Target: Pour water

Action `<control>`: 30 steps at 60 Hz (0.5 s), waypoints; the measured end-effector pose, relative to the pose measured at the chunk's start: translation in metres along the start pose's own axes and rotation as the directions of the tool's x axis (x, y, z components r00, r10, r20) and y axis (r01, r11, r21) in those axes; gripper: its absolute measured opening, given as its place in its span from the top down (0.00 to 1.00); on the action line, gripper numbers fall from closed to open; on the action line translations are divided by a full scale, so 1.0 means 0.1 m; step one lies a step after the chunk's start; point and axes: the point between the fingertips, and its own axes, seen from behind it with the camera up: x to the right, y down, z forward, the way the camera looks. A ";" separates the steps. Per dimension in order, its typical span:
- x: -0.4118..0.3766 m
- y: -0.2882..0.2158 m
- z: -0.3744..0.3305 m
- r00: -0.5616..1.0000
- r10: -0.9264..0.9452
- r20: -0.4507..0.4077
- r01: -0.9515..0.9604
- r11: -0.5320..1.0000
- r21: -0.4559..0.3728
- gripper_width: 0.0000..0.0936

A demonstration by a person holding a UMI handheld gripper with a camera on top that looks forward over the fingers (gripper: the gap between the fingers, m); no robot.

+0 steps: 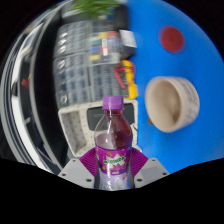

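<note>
A clear plastic bottle (113, 140) with a purple cap and a purple and green label stands upright between my gripper's (112, 165) two fingers. Both magenta pads press on its labelled body at left and right. The bottle is tilted only slightly and its cap is on. A beige cup (171, 103) with a pale inside lies beyond and to the right of the bottle, on a blue surface (185, 60). The cup's opening faces me.
A grey tray (82, 122) with compartments lies just behind the bottle to the left. A keyboard-like dark panel (80, 55) and a colourful box (108, 47) lie farther back. A red disc (172, 39) sits on the blue surface far right.
</note>
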 end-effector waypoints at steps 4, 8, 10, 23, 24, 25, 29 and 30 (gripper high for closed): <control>-0.16 -0.07 -0.07 0.971 -0.240 -0.003 0.240 0.971 -0.001 0.57; -0.41 -0.24 -0.15 0.882 -0.471 -0.014 0.471 0.882 0.012 0.57; -0.53 -0.36 -0.18 0.820 -0.573 -0.023 0.573 0.819 0.033 0.57; -0.95 -1.08 -0.44 0.312 -0.940 -0.138 0.949 0.302 0.088 0.57; -0.95 -1.15 -0.46 0.279 -0.948 -0.152 0.959 0.268 0.089 0.57; -0.96 -1.21 -0.48 0.249 -0.953 -0.170 0.967 0.238 0.087 0.57; -0.94 -1.48 -0.55 0.137 -0.967 -0.217 0.989 0.121 0.086 0.57; -0.92 -1.54 -0.57 0.115 -0.967 -0.225 0.992 0.098 0.084 0.57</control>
